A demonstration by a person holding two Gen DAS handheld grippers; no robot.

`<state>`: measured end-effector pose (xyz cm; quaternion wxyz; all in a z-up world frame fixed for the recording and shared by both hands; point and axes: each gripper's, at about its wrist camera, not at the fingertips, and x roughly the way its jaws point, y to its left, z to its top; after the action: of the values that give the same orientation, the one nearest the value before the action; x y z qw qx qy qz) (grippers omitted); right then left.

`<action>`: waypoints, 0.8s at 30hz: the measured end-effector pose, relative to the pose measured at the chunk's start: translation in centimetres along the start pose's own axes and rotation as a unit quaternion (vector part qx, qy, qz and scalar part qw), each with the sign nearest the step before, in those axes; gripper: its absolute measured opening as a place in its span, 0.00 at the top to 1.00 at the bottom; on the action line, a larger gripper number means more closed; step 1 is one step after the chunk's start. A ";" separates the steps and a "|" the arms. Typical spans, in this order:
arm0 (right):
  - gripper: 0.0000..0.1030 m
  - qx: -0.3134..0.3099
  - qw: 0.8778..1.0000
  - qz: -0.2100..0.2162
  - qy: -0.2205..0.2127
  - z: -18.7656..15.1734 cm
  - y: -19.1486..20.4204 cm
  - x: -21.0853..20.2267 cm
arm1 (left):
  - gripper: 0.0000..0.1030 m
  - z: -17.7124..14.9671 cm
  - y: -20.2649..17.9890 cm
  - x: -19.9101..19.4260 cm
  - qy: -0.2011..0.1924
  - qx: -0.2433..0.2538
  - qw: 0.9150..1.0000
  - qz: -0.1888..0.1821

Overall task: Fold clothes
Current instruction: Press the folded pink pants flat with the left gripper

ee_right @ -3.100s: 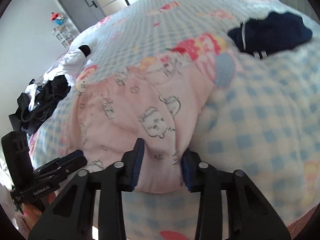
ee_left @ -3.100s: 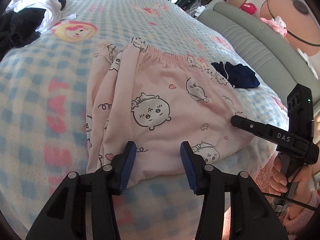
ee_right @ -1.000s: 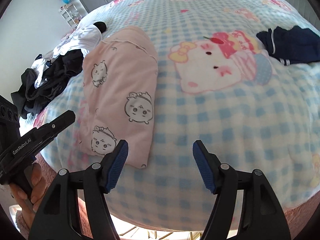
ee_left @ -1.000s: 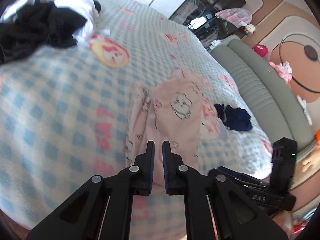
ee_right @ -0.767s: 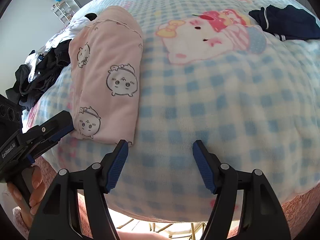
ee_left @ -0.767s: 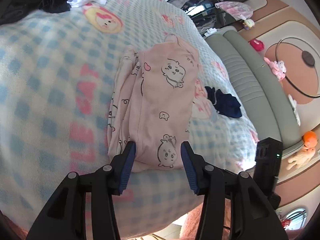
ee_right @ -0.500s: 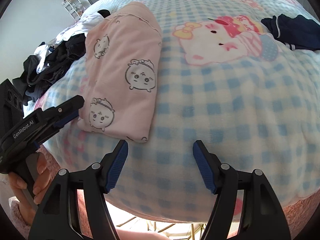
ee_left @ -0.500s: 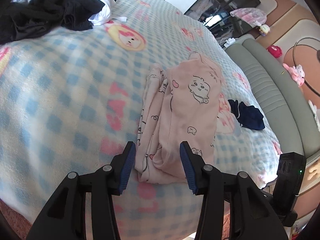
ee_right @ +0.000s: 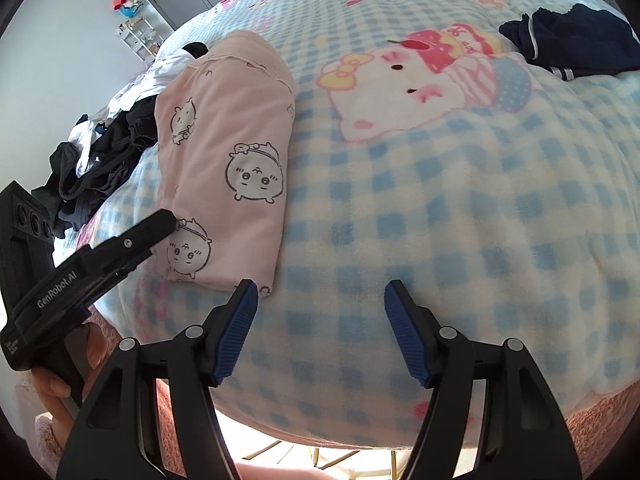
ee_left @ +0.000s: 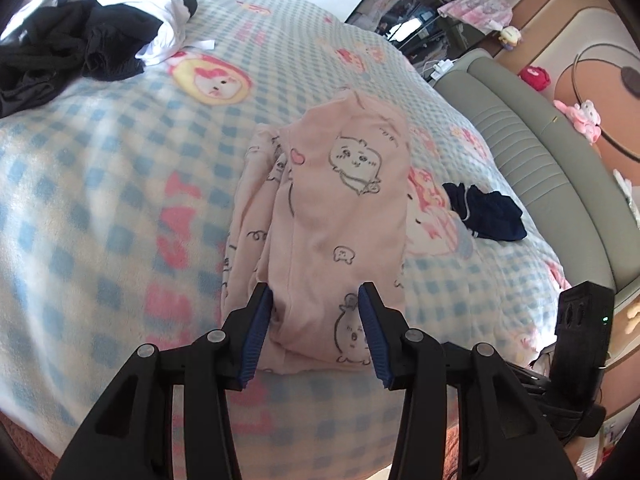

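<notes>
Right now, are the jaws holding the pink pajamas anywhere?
No, nothing is held. The left gripper stands open at the near end of the pink pajamas; the right gripper is open over the blanket.

We see a blue-checked cartoon blanket (ee_left: 100, 184) spread beneath the tongs, a grey padded headboard (ee_left: 532, 140) far to their right, and pink plush toys (ee_left: 582, 114) beyond it.

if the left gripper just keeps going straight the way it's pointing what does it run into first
Most likely the near end of the folded pink pajama garment, which already lies between the open fingers of the left gripper. Depth is hard to judge, but nothing else stands in that line.
</notes>
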<state>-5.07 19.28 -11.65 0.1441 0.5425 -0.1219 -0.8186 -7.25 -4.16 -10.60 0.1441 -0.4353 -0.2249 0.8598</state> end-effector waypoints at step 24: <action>0.34 -0.028 1.000 0.011 -0.006 2.4 2.5 0.4 | 0.68 0.8 1.7 -5.3 -0.060 0.016 0.998 0.008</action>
<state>-7.19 16.95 -10.23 0.1677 0.5315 -0.1056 -0.8236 -4.98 -8.14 -7.42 0.1303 -0.3826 -0.2153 0.8890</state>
